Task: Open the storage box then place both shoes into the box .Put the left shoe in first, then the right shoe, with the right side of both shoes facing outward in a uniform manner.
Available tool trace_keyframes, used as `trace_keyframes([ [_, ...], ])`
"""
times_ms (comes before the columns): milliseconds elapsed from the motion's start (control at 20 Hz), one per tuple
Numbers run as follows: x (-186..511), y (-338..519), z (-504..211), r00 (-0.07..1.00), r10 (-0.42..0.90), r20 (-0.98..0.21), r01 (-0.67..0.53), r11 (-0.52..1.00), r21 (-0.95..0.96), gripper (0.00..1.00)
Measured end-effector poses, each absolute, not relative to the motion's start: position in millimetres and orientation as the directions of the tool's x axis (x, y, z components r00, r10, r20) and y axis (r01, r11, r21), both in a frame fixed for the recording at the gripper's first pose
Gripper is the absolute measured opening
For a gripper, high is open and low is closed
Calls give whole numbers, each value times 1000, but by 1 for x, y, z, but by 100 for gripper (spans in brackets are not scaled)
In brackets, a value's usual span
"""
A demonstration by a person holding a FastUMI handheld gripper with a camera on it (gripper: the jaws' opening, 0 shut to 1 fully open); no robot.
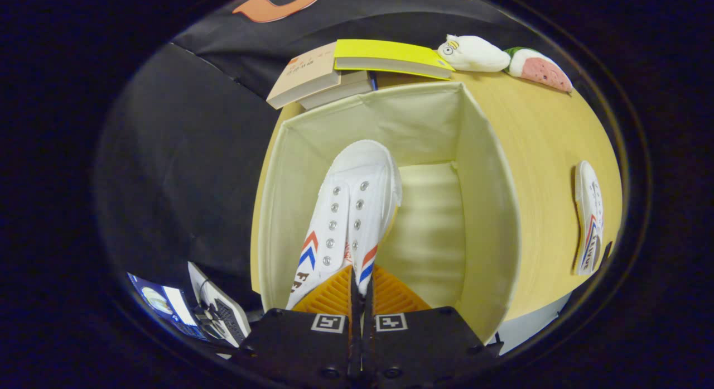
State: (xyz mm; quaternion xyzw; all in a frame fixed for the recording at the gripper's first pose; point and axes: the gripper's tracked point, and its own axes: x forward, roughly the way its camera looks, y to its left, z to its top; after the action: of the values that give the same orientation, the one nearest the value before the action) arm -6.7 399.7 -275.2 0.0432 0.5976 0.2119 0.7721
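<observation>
Clamped on the heel end of a white canvas lace-less sneaker with red and blue chevrons (350,210), the claw (357,291) has its two fingers drawn nearly together, the thin edge of the shoe's collar pinched between their ribbed pads. This held shoe hangs toe-down and reaches forward from the fingers into the open cream fabric storage box (491,210), its rows of metal eyelets facing the camera and its toe pointing toward the box's far wall. It sits toward the left half of the box's inside, close to the left wall, while the floor of the box to its right lies bare.

Outside the box, on the pale wooden bench (541,154), the second white sneaker of the same kind (589,216) lies on its side well apart from the box, to the right of its right wall, with its striped side up.

Beyond the far wall of the box lies a stack of books: a tan-covered book (304,73) at the left, and a bright yellow-covered book (390,57) resting partly across the pile. Just to the right of the yellow one, at the far edge of the bench, lie a white plush toy with cartoon eyes (474,53) and, touching it, a pink and green plush toy (541,68).

Below and left of the bench, beside the fingers, a laptop with a lit screen (189,311) is in view.
</observation>
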Motion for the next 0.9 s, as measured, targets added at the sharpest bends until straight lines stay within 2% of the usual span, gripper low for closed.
trace_keyframes([
  [300,0,413,-299,199,325,-925,-290,921,261,9],
  [400,5,414,-296,221,324,-920,-298,921,253,19],
  [450,6,414,-293,235,329,-915,-312,917,250,27],
  [500,7,411,-288,250,328,-911,-323,915,241,30],
  [650,3,397,-264,298,346,-890,-340,909,239,67],
  [800,-1,365,-230,367,364,-856,-339,909,242,77],
  [900,0,333,-206,420,362,-832,-339,913,227,78],
])
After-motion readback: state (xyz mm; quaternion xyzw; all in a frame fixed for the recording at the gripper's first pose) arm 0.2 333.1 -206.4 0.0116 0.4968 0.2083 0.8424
